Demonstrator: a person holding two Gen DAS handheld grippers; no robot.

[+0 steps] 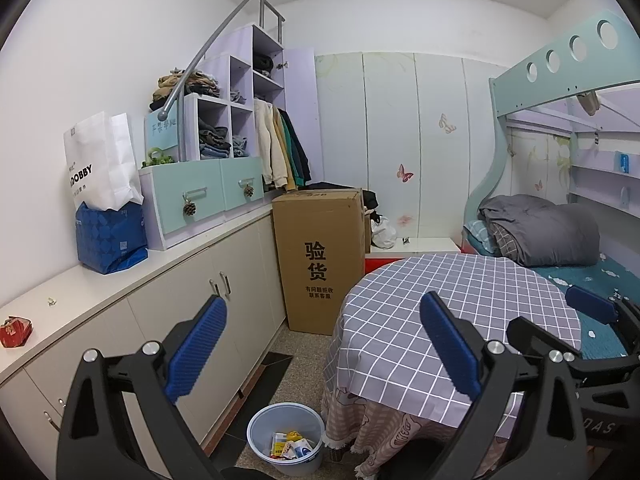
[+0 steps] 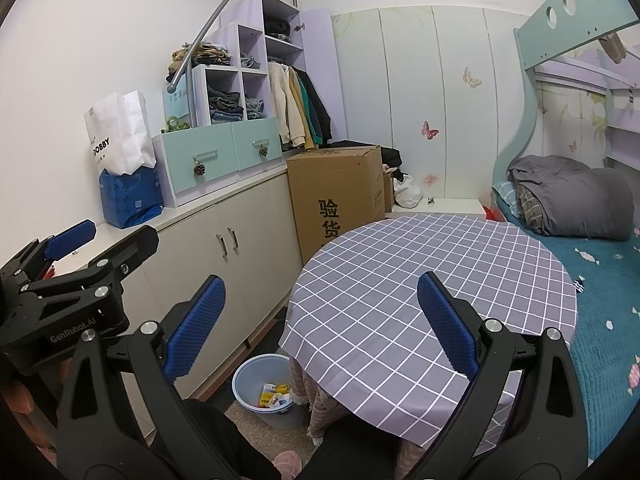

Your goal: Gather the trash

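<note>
A light blue bin [image 1: 285, 438] stands on the floor beside the round table; it holds several wrappers [image 1: 291, 445]. It also shows in the right wrist view [image 2: 264, 390]. A red crumpled wrapper [image 1: 15, 332] and a small scrap [image 1: 51, 301] lie on the white counter at left. My left gripper [image 1: 322, 344] is open and empty, held above the floor and the table edge. My right gripper [image 2: 320, 320] is open and empty over the checked tablecloth [image 2: 432, 280]. Each gripper shows at the edge of the other's view.
A tall cardboard box [image 1: 320, 256] stands between the white cabinets [image 1: 192, 304] and the table. A white paper bag [image 1: 100, 160] and a blue pack [image 1: 110, 236] sit on the counter. A bed with a grey duvet [image 1: 540, 228] is at right.
</note>
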